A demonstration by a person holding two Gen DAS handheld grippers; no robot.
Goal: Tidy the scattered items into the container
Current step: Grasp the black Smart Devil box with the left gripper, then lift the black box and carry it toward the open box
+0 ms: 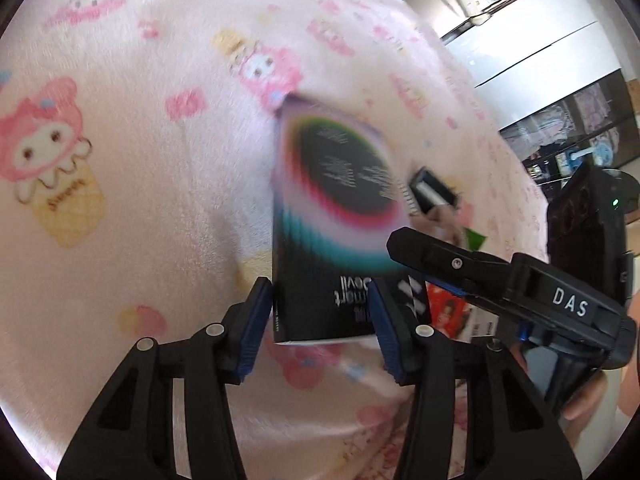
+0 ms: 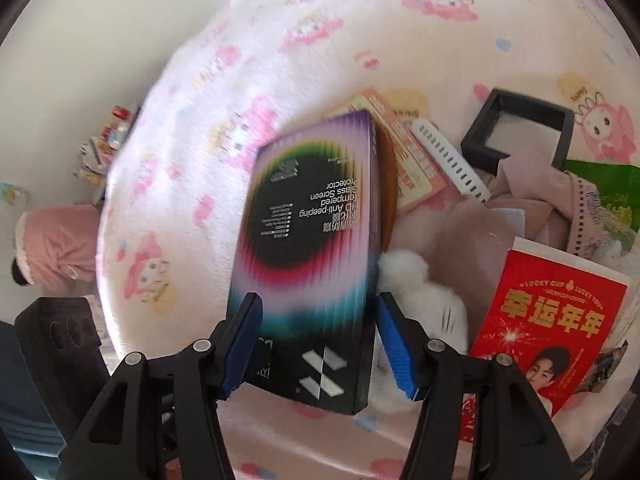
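A black screen-protector box (image 1: 332, 208) with a rainbow ring hangs over the pink cartoon blanket (image 1: 132, 184). My left gripper (image 1: 318, 286) is shut on its near end: one blue pad is on the left edge and the other lies against its printed face. One finger (image 1: 440, 256) of my right gripper reaches in beside the box's right edge. In the right wrist view the same box (image 2: 312, 232) stands between the pads of my right gripper (image 2: 319, 298). The jaws have widened, and a gap shows along the right pad. No container is clearly in view.
Right of the box lies a pile: a red packet (image 2: 556, 320), white plush (image 2: 420, 288), pink cloth (image 2: 532, 196), a white perforated strap (image 2: 452, 160), an orange card (image 2: 416, 176), a green packet (image 2: 600, 184) and a black square frame (image 2: 516, 128). Shelves (image 1: 560, 132) stand beyond the bed.
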